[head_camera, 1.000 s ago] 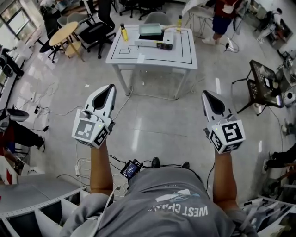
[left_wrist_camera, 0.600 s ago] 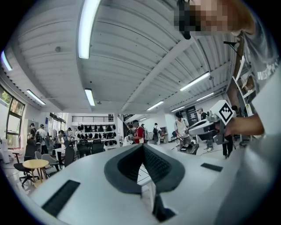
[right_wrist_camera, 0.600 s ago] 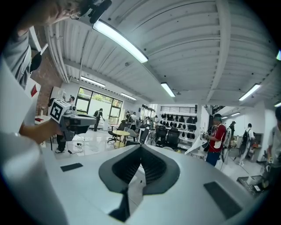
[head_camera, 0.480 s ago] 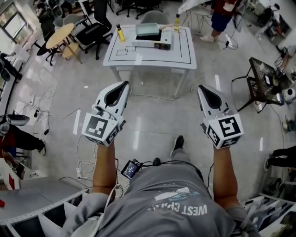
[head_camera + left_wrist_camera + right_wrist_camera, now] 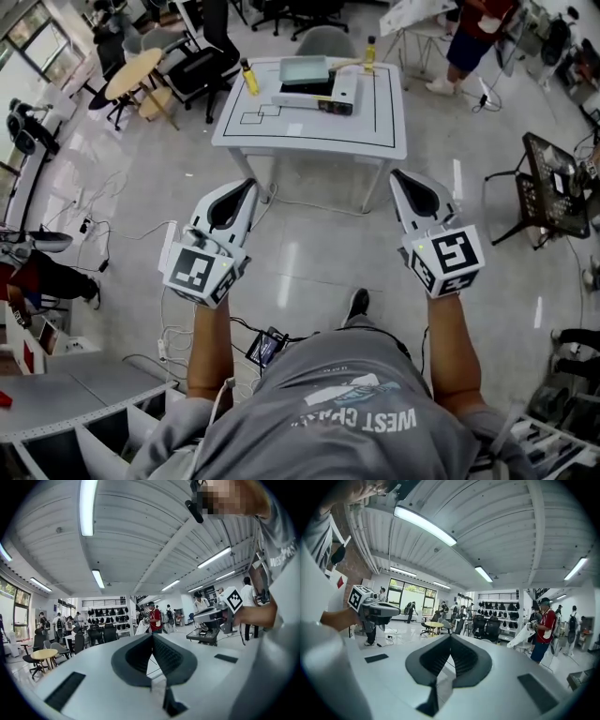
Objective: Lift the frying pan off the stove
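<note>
Both tools are empty rn. The left gripper (image 5: 247,185) has its jaws closed tip to tip w/ nothing between them, as the left gripper view shows. The right gripper (image 5: 398,176) is the same: jaws together, holding nothing. Both are held out level in front of me over bare floor, well short of the table (image 5: 384,141).

The frying pan (image 5: 305,68), a pale greenish squarish thing as far as I can tell from here, sits on top of the stove (image 5: 323,97). That's near the table's far edge, roughly mid-width. A yellow bottle (image 5: 249,78) stands by the far left corner and another bottle (image 5: 369,53) toward the far right corner. What may be the handle runs off the pan's right side, but it's too small to be sure.

Step in hand, imo: the approach, nothing gripped yet.

To do it well:
- Get up to the near edge first and don't reach from back here.
- Open the jaws before they get to the pan, not at it.
- Confirm where the handle is once I'm close, then take it w/ whichever gripper lines up, prob. the right.
- Grip the handle near the pan body so it won't droop.
- Lift straight up and keep it level, clear of both bottles.
- Keep the other gripper free to steady the stove if it drags along.
</note>
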